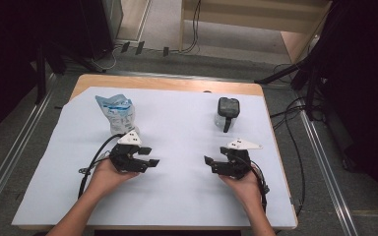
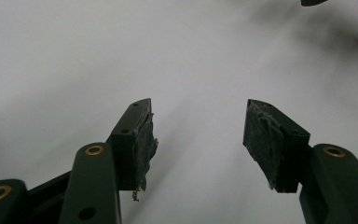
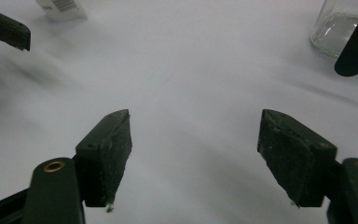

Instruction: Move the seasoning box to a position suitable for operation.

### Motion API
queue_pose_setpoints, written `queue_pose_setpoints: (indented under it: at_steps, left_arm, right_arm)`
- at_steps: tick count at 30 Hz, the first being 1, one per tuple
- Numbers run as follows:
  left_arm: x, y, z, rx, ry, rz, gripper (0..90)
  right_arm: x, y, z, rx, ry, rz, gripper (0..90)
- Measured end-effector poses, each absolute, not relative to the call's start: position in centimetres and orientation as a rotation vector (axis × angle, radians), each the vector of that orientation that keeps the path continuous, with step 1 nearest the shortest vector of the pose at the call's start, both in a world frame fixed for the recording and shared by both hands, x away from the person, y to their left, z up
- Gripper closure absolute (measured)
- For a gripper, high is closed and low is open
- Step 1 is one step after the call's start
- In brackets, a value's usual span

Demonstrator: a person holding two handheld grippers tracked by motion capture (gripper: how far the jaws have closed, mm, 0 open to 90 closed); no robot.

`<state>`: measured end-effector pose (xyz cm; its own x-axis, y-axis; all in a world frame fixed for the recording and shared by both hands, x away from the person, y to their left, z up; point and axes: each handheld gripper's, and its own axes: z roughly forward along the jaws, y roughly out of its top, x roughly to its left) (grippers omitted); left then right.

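On the white sheet (image 1: pixel 177 196) that covers the wooden table (image 1: pixel 167 83), two hand-held grippers lie low and point toward each other across a bare stretch of paper. The left gripper (image 1: pixel 150 156) is held in the person's left hand (image 1: pixel 106 174) just in front of a crumpled blue-and-white plastic bag (image 1: pixel 117 113), which stands upright near the far left of the sheet; there is print on the bag, too small to read in the high view. In the right gripper view a white corner of this bag (image 3: pixel 61 9) carries a barcode, with no legible words. The right gripper (image 1: pixel 207 161) sits in the right hand (image 1: pixel 241 186), nearer the person than a clear glass jar with a black lid (image 1: pixel 227 114) that stands at the far right of the sheet; its glass wall (image 3: pixel 335 28) shows at the upper right of the right gripper view. In the left gripper view the jaws stand well apart, worn grey pads (image 2: pixel 145 144) facing each other with only white paper between them. In the right gripper view the jaws likewise gape wide, gripping nothing. Neither gripper touches the bag or the jar.
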<state>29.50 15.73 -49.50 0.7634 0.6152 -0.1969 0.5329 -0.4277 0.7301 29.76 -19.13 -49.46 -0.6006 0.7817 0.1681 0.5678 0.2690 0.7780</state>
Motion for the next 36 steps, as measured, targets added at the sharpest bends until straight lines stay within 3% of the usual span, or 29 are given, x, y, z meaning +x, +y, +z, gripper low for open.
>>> queue_pose_setpoints:
  at_steps: [17, 33, 36]
  left_arm:
    - [29.1, 16.2, -49.0, 2.126, 0.870, 0.107, 40.4]
    - [29.2, 16.3, -48.9, 2.116, 0.855, 0.114, 39.9]
    - [29.2, 16.5, -48.8, 2.146, 0.851, 0.163, 39.9]
  right_arm:
    - [29.4, -19.8, -49.0, 1.198, 2.242, 1.264, 47.4]
    - [29.4, -20.6, -49.3, 1.228, 2.238, 1.273, 51.8]
    - [29.3, -20.6, -49.4, 1.206, 2.237, 1.257, 52.0]
